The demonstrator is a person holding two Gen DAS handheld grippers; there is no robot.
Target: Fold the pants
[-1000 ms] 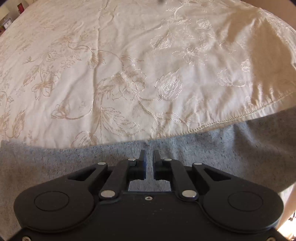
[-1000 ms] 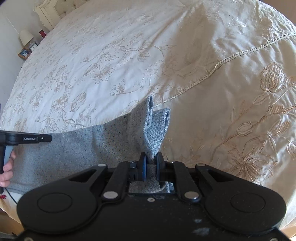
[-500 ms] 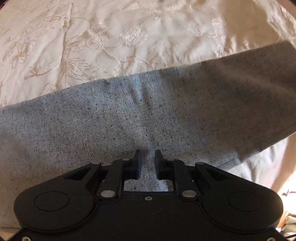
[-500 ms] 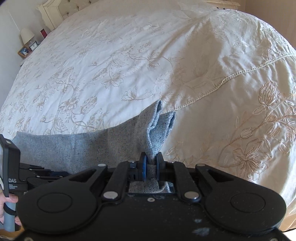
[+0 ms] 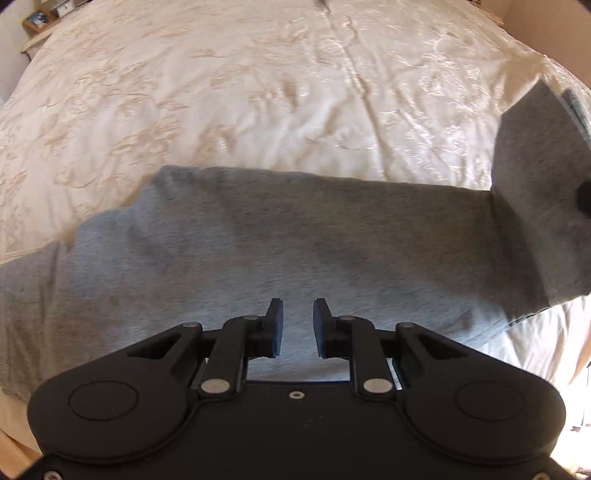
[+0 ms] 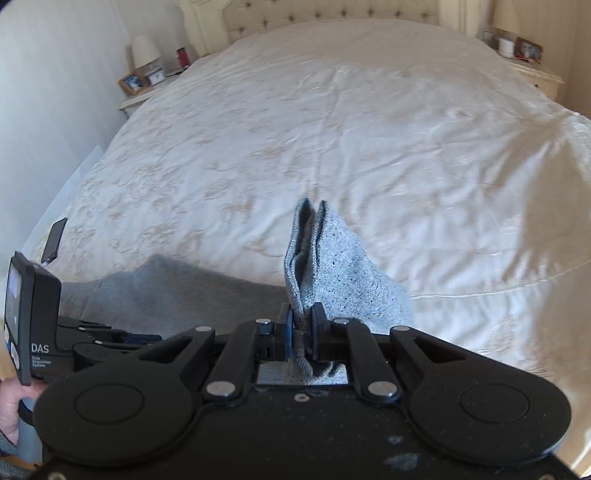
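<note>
Grey pants [image 5: 295, 236] lie across the near part of a bed with a cream embroidered cover [image 5: 258, 92]. My left gripper [image 5: 297, 314] is open and empty, just above the middle of the pants. At the right of this view the pants' end [image 5: 535, 155] is lifted upright. In the right wrist view my right gripper [image 6: 302, 317] is shut on that end of the pants [image 6: 332, 266], which stands up in a fold between the fingers. The left gripper's body [image 6: 33, 321] shows at the left edge there.
A dark phone [image 6: 54, 240] lies near the bed's left edge. Nightstands with a lamp [image 6: 146, 51] and frames stand at the far left, and another nightstand [image 6: 532, 70] stands at the far right. A tufted headboard [image 6: 332, 14] is at the back.
Both views have tilted up to show more of the bed. The left gripper's fingers have opened wider over the pants. The right gripper keeps its hold and has lifted the pants' end higher.
</note>
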